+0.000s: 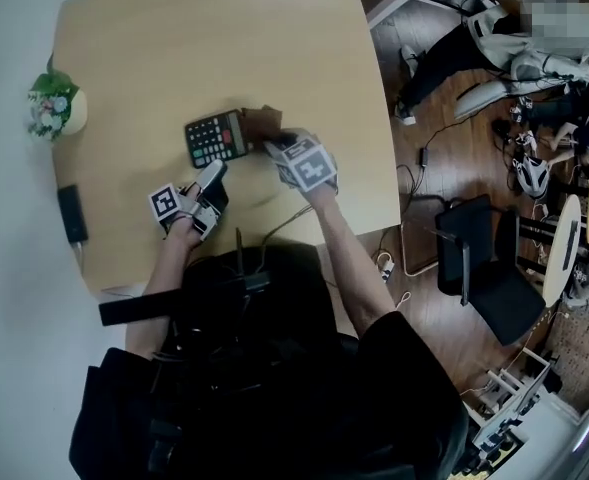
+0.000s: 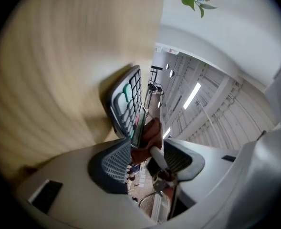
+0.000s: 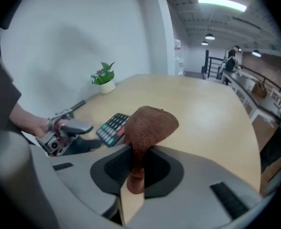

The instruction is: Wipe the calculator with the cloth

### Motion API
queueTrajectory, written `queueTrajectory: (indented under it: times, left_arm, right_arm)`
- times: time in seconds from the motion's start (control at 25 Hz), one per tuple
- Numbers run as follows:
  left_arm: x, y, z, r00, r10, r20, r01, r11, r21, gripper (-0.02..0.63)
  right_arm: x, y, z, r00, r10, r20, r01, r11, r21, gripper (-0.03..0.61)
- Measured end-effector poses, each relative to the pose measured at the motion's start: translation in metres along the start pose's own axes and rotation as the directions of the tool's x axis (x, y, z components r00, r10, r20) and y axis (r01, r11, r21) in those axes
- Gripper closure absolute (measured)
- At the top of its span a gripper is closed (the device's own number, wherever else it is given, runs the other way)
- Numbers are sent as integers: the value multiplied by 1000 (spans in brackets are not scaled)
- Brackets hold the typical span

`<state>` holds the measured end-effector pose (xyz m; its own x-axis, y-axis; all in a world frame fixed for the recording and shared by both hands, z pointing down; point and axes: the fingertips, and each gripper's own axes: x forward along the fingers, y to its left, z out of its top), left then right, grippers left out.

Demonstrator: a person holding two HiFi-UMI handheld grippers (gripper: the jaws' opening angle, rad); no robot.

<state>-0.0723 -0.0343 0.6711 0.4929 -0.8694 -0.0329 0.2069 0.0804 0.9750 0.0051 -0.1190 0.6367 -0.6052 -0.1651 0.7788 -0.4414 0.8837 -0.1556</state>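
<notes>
A black calculator [image 1: 215, 138] lies flat on the light wooden table [image 1: 174, 38], keys up. My right gripper [image 1: 271, 144] is shut on a brown cloth [image 1: 262, 122], which sits at the calculator's right end. In the right gripper view the cloth [image 3: 150, 125] bulges up out of the closed pads of my right gripper [image 3: 138, 165], with the calculator [image 3: 112, 128] just beyond. My left gripper [image 1: 212, 176] stands open at the calculator's near edge. In the left gripper view, my left gripper [image 2: 147, 148] has its pads apart, and the calculator [image 2: 126, 104] lies in front of them, with nothing pinched.
A small potted plant [image 1: 54, 106] stands at the table's far left edge. A flat black object [image 1: 71, 213] lies near the left edge. Right of the table are a wooden floor, a black chair [image 1: 484, 268], cables and a seated person [image 1: 514, 48].
</notes>
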Motion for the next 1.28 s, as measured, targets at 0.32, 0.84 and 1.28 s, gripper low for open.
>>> queueTrajectory:
  times: [0.32,0.84,1.28]
  left_arm:
    - [-14,5,4,991,68,114,-60,996,-71,360]
    - [-24,4,45,963,123,239,-108,991,-75,367]
    - [-21,-8,105,972,158,172,-174,981,83,393]
  right_arm:
    - [74,-37,98,1000,20,-19,-23,976,-218,532]
    - [91,-15,34,958,155,-241,-157,988,12,532]
    - [54,49,-39,980,190,64,-194,816,544,532]
